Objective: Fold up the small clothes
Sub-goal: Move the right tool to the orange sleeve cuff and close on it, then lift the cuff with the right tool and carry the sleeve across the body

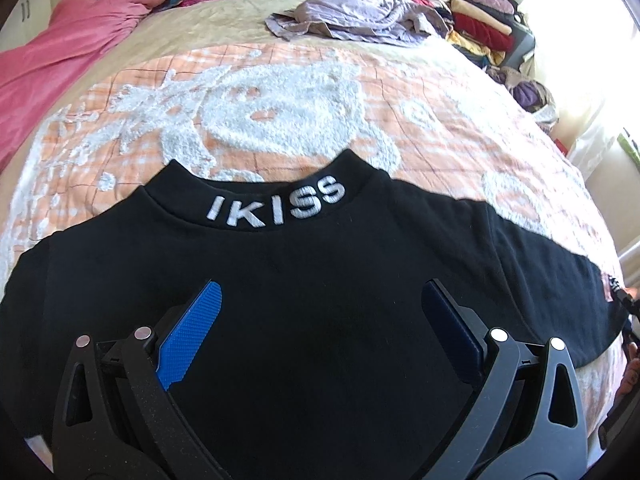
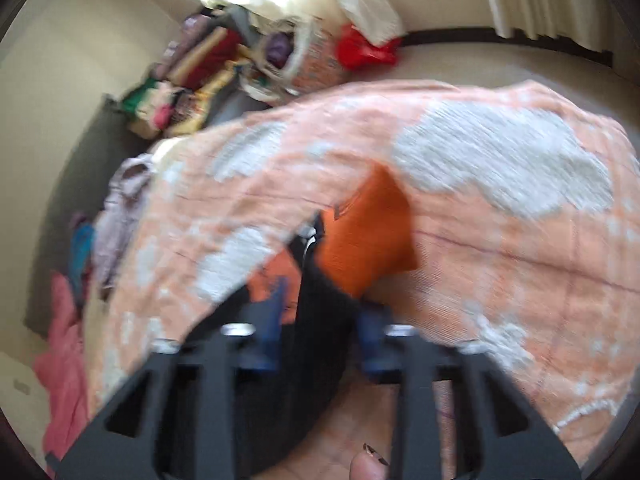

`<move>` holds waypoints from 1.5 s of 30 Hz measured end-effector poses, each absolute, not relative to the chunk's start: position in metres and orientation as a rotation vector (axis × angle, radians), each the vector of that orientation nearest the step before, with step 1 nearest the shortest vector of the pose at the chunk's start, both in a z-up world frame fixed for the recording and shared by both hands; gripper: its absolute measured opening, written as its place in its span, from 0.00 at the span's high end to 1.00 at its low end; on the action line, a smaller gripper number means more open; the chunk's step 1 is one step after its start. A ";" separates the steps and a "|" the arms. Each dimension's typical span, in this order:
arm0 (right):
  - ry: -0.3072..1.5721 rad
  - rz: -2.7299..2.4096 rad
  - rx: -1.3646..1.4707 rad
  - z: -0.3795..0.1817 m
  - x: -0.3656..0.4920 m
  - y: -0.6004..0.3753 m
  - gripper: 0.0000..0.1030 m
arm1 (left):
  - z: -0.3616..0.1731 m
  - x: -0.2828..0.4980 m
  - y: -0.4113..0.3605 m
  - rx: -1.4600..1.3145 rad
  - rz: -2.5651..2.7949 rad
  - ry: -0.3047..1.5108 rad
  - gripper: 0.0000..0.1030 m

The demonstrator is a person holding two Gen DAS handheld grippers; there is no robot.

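we see the black top (image 1: 320, 264) lying flat on the orange bedspread (image 1: 420, 120), collar far, long axis left to right. our left claw (image 1: 320, 320) hovers spread wide over its chest, holding nothing. our right claw (image 2: 320, 320), nearer the sleeve end, looks clamped on black cloth through blur. a basket (image 2: 296, 60) beyond the bed holds clothes.

The shirt (image 1: 320, 280) lay flat on the blanket (image 1: 280, 112), collar toward the far side of the bed. Behind it, a crumpled garment (image 1: 352, 16) rested on the bed. A stack of folded clothes (image 1: 480, 20) stood to that garment's right; bedding (image 1: 60, 48) lay along the left edge.
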State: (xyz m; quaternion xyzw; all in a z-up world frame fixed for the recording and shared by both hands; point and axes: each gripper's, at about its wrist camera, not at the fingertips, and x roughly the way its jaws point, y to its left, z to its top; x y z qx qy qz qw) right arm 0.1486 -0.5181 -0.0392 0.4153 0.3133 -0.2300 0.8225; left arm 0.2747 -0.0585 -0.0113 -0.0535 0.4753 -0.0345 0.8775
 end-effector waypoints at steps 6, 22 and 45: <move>0.526 -0.278 0.774 0.004 0.154 -0.481 0.88 | 0.004 0.268 -0.043 -0.163 -0.101 0.970 0.09; 0.455 0.128 0.414 0.082 0.176 -0.330 0.88 | 0.048 0.238 0.012 -0.410 -0.230 0.937 0.09; 0.586 0.365 0.081 0.037 0.177 -0.151 0.88 | -0.002 0.222 0.059 -0.738 -0.357 1.037 0.18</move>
